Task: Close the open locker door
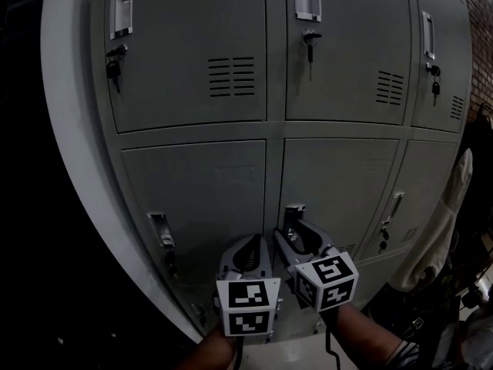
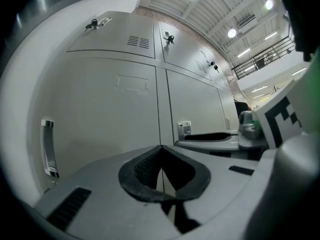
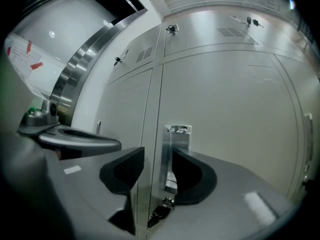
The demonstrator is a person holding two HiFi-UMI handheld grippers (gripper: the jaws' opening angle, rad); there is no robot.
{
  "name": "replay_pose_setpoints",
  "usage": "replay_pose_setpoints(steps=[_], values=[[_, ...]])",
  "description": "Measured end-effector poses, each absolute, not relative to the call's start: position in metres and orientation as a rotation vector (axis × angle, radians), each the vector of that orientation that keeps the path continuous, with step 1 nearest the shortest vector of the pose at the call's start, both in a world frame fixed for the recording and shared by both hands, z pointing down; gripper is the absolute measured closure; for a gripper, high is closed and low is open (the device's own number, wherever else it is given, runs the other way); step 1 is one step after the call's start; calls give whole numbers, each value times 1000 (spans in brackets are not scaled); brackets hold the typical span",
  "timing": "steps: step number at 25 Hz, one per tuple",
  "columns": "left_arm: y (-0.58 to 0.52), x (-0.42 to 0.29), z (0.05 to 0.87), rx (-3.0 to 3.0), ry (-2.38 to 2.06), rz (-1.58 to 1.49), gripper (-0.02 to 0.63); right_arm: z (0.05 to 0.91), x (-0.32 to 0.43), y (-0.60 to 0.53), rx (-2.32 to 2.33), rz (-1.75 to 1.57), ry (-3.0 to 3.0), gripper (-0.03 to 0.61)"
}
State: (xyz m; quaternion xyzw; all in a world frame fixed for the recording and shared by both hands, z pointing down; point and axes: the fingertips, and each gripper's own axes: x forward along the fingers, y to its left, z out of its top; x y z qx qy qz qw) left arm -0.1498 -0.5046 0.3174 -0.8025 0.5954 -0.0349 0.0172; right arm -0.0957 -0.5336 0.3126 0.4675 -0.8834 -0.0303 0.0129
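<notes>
**Closing the door: shut by the look of it, tongs yet to come off**

The door (image 1: 339, 187) is in the lower row, at the middle of the lockers (image 1: 192, 68), and lies flush with its neighbours. No gap shows along its left edge in either gripper view, so I judge the closing done or all but done. Whether the latch has caught cannot be told.

The right gripper (image 3: 157, 156) stands at the door's left edge, jaws apart, with the handle (image 3: 178, 134) between them. The handle sits nearer one pad than the other, and nothing is pinched. The left gripper (image 2: 161, 147) hangs just beside it, jaws closed together on nothing, pointing at the seam between the two lower doors.

What is left, as I read it, is to draw the right gripper back off the handle, perhaps after a last press to seat the door.

A key (image 3: 161, 210) hangs in the lock just under the handle, near the jaws, and could snag on the way out. A pale cloth (image 1: 451, 206) hangs at the lockers' right edge, well apart from the door.
</notes>
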Motion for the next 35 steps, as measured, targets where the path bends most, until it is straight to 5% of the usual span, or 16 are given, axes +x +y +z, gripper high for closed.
replay_pose_setpoints(steps=[12, 35], values=[[-424, -97, 306, -2480, 1825, -99, 609, 293, -45, -433, 1492, -166, -2776, 428], [-64, 31, 325, -2414, 1975, -160, 609, 298, 148, -70, 1525, -88, -2791, 491]])
